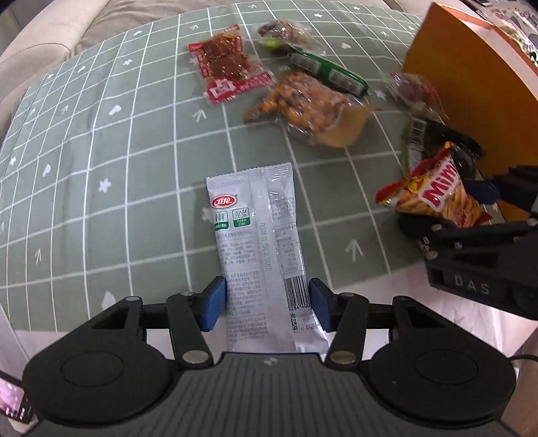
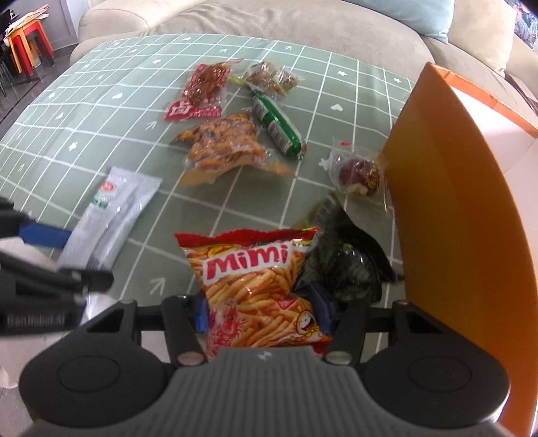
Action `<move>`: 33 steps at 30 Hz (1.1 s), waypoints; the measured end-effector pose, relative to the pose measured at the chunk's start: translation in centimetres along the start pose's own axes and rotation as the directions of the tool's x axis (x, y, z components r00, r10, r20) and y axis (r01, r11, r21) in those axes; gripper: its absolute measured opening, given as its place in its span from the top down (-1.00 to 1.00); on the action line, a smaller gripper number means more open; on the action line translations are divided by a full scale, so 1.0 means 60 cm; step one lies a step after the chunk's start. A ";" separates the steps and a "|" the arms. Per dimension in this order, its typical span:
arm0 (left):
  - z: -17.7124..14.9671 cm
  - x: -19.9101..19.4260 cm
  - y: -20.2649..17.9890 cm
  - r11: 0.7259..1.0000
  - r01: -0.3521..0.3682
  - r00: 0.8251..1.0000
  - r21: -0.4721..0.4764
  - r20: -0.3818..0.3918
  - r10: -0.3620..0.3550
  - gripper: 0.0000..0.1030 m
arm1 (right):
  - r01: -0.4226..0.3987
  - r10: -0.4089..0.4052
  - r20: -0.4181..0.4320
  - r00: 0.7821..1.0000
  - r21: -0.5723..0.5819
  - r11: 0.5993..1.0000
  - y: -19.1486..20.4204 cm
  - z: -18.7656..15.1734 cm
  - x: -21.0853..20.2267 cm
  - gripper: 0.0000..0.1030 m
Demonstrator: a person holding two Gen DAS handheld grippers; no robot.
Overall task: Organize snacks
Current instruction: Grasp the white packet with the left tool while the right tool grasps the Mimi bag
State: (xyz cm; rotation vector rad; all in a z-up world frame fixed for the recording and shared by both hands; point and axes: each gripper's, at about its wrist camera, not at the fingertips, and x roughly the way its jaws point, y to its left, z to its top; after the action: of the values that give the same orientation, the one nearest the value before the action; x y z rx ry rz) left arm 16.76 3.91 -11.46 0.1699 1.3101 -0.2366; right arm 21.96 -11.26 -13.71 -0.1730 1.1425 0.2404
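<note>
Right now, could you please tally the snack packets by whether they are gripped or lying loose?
Gripped: 2, the silver packet and Mimi bag.
Loose on the cloth: 6.
Total: 8.

Beige sofa, light-blue cushion, red-orange stools.

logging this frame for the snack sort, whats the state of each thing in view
left gripper: shut on silver packet
silver packet: held, sealed
right gripper: shut on Mimi bag
Mimi bag: held, sealed
green sausage: lying on cloth, wrapped
red packet: flat on cloth, sealed
orange box: open-topped, standing at the right
</note>
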 end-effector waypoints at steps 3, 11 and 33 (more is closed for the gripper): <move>-0.013 -0.003 -0.005 1.000 -0.004 0.999 -0.024 0.044 0.006 -0.44 | -0.009 0.009 0.002 1.000 -0.004 1.000 0.002 -0.014 -0.006 -0.08; -0.036 -0.002 -0.009 0.991 -0.051 0.979 -0.122 0.192 0.074 -0.76 | -0.024 0.025 0.041 0.999 -0.025 0.999 -0.001 -0.047 -0.009 -0.35; -0.038 -0.003 -0.028 0.998 -0.019 0.971 -0.067 0.238 0.035 -0.15 | -0.049 0.049 0.038 0.998 -0.005 0.999 -0.014 -0.053 -0.002 -0.34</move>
State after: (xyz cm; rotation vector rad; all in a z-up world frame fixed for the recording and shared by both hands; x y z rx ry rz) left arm 14.14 2.89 -11.82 0.1006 1.0732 -0.1853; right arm 19.36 -12.87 -14.89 -0.1432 1.1095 0.2885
